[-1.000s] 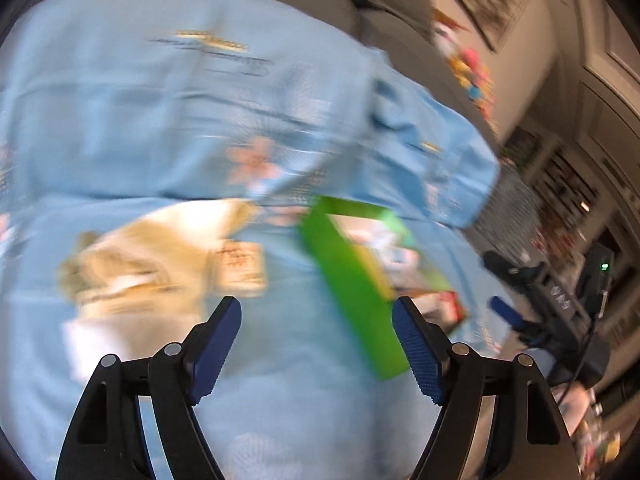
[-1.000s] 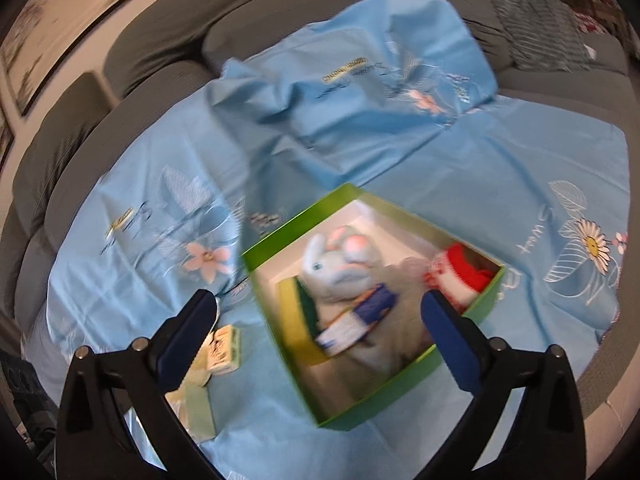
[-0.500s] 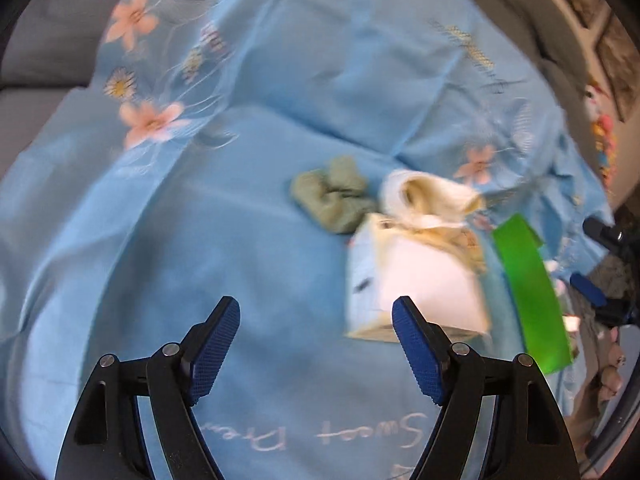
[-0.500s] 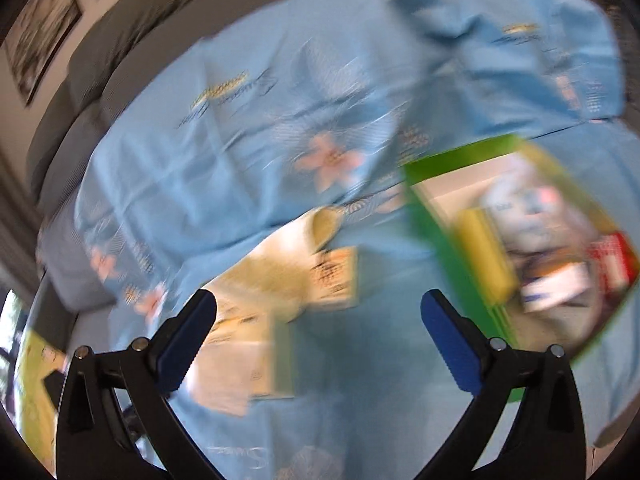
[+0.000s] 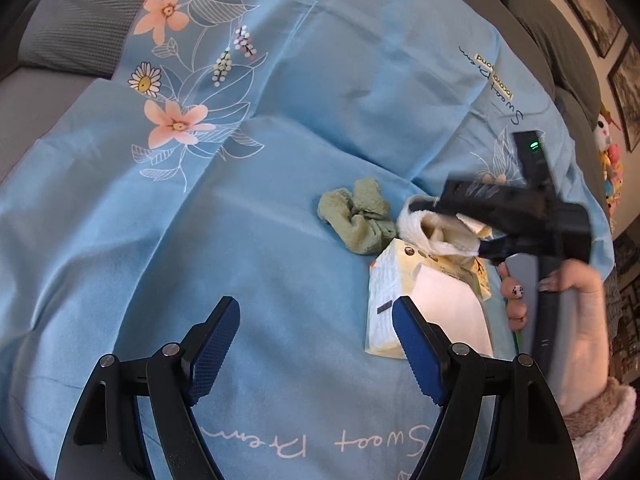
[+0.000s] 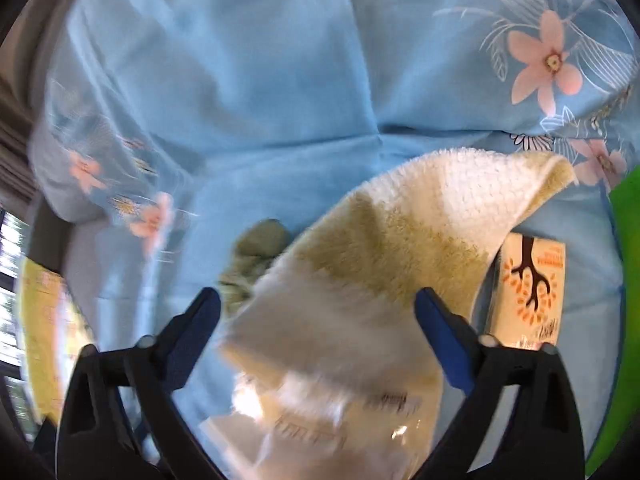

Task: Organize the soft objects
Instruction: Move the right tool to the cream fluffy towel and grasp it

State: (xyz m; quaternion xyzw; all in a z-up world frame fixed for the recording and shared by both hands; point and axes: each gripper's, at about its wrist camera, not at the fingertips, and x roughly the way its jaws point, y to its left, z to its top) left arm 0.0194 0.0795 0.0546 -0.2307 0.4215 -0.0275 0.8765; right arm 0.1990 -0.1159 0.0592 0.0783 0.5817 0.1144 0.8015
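Note:
A cream and tan fluffy towel (image 6: 400, 248) lies over a white tissue pack (image 6: 320, 420) on the blue sheet; it also shows in the left wrist view (image 5: 432, 228). My right gripper (image 6: 318, 316) is open, its jaws spread wide either side of the towel's near end. A green scrunchie (image 5: 356, 216) lies just left of the towel. The tissue pack (image 5: 424, 300) is beside my open left gripper (image 5: 316, 344), which hovers empty over the sheet. The right gripper body (image 5: 520, 208) shows above the towel.
A blue floral sheet (image 5: 240, 160) covers a grey sofa (image 5: 72, 28). A small cream pack with a tree print (image 6: 532, 288) lies right of the towel. A green box edge (image 6: 628, 280) is at the far right.
Both views have swung left, away from the green box. The right gripper has come down close over the towel and tissue pack and now shows in the left wrist view.

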